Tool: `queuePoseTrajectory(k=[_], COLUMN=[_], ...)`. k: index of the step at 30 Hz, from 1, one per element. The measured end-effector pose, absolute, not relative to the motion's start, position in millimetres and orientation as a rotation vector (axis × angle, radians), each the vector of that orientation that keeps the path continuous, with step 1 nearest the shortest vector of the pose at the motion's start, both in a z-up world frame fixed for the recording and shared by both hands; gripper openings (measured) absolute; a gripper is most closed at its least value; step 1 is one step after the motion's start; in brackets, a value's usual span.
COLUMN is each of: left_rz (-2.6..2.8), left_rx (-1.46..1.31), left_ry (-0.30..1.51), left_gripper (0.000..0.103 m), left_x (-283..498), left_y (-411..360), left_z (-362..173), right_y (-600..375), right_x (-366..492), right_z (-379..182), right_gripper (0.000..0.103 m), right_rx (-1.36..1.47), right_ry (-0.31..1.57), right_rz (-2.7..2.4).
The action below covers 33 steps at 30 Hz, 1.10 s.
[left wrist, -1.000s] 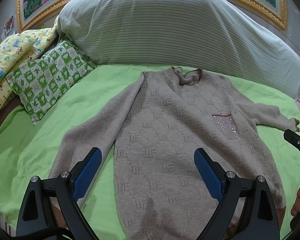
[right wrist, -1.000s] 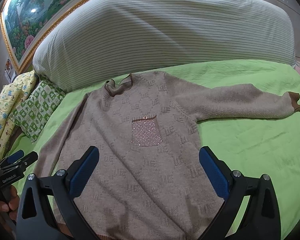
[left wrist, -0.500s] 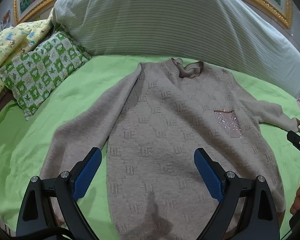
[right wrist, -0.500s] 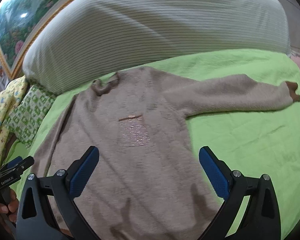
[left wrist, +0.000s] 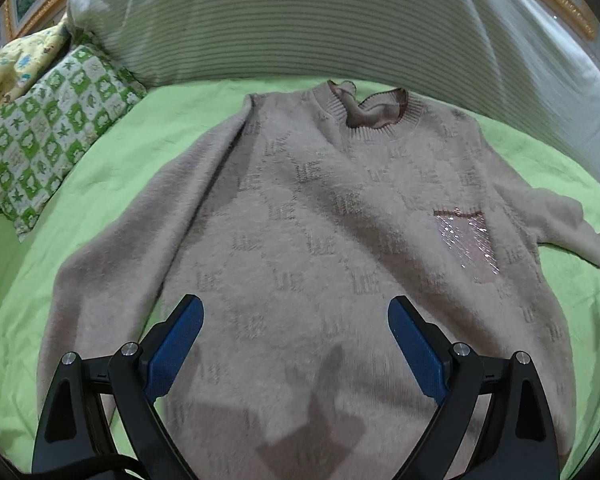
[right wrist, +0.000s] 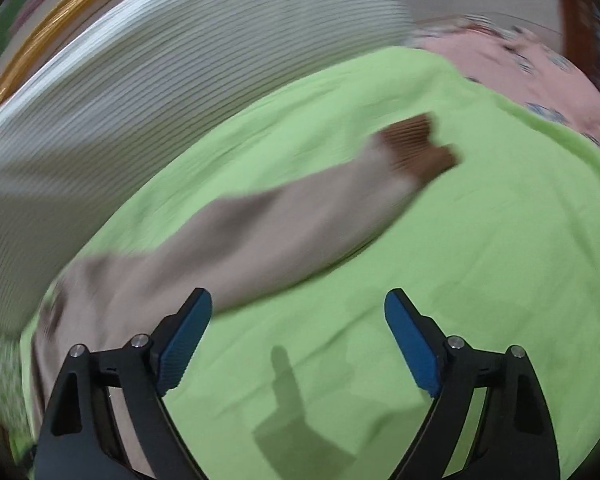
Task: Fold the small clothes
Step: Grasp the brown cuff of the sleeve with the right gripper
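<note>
A beige knitted sweater (left wrist: 324, 216) with a sparkly chest pocket (left wrist: 466, 240) lies flat, face up, on the green bedsheet (left wrist: 100, 168). My left gripper (left wrist: 294, 312) is open and empty, hovering over the sweater's lower body. In the right wrist view the picture is blurred by motion; the sweater's right sleeve (right wrist: 268, 232) stretches out to a brown cuff (right wrist: 418, 148). My right gripper (right wrist: 298, 304) is open and empty above the sheet (right wrist: 480, 264), just in front of that sleeve.
A large striped bolster pillow (left wrist: 320, 20) runs along the back of the bed. A green checked pillow (left wrist: 48, 128) and a yellow printed cloth (left wrist: 16, 60) lie at the back left. Pink printed bedding (right wrist: 532, 76) lies beyond the sheet's right edge.
My right gripper has swung fast to the right, from over the sweater's body to the outstretched right sleeve. My left gripper has moved forward over the sweater's body.
</note>
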<state>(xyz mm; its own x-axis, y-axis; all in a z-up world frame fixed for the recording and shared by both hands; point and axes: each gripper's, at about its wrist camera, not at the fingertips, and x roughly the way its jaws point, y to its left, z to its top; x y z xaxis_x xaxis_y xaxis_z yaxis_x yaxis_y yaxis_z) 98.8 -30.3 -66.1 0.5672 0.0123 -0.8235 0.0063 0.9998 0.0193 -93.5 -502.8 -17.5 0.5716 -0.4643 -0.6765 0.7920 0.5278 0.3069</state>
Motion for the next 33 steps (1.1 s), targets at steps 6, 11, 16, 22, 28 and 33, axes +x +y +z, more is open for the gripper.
queuePoseTrajectory(k=[6, 11, 16, 22, 28, 33], left_rz=[0.034, 0.063, 0.069, 0.027, -0.007, -0.059], left_rx=[0.016, 0.013, 0.003, 0.014, -0.064, -0.121], left_ry=[1.007, 1.039, 1.067, 1.132, 1.131, 1.072], left_gripper=[0.094, 0.094, 0.094, 0.094, 0.094, 0.094], left_x=[134.1, 153.9, 165.5, 168.7, 158.9, 153.9], left_y=[-36.4, -37.2, -41.4, -49.1, -40.9, -34.4], left_z=[-86.1, -100.7, -112.7, -130.9, -122.4, -92.4], right_y=[-597.0, -623.4, -638.5, -662.5, -547.4, -390.0], right_x=[-108.1, -95.3, -92.3, -110.4, -39.1, 53.8], right_z=[-31.4, -35.0, -16.3, 72.1, 125.8, 117.5], right_gripper=[0.074, 0.050, 0.008, 0.008, 0.008, 0.008], right_rx=[0.845, 0.880, 0.863, 0.702, 0.551, 0.527], right_ry=[0.493, 0.491, 0.489, 0.345, 0.320, 0.392], right_rz=[-0.927, -0.917, -0.914, -1.047, -0.674, -0.198])
